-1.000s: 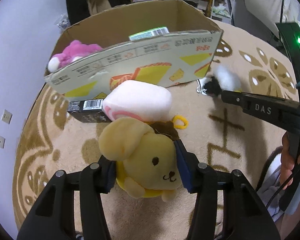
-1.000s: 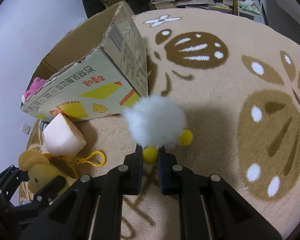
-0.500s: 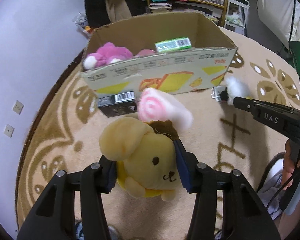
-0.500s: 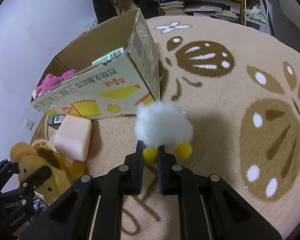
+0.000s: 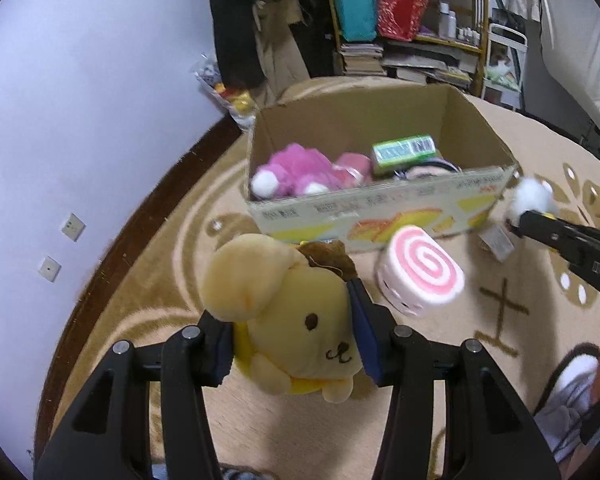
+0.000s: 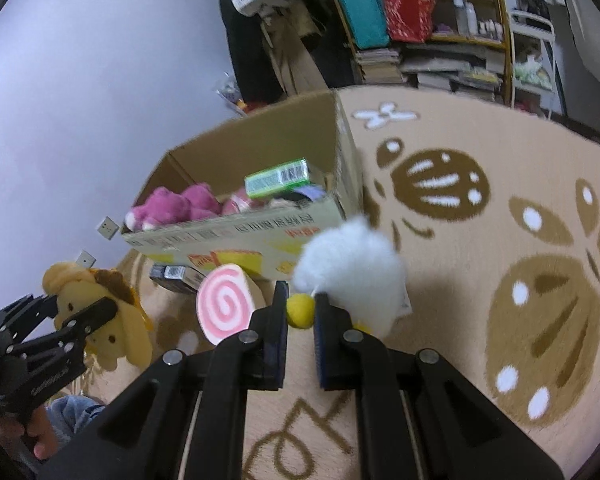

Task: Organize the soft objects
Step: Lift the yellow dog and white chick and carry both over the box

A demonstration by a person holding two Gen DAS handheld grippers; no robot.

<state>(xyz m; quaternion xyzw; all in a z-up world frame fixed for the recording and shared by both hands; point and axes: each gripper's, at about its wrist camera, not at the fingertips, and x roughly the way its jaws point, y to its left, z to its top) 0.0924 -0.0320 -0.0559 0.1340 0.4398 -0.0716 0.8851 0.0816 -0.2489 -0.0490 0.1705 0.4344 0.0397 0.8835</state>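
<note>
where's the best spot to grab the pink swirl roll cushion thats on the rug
Grip the pink-and-white swirl roll cushion across its soft white curved sides, just behind the spiral end face, coming down from above. It lies on the beige patterned rug in front of the cardboard box, so its top looks unobstructed. Both hand-held grippers already hold toys, so one must be freed first.

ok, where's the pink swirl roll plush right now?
The swirl roll is on the rug just in front of the cardboard box, right of the yellow dog plush in the left wrist view, apart from both tools.
</note>
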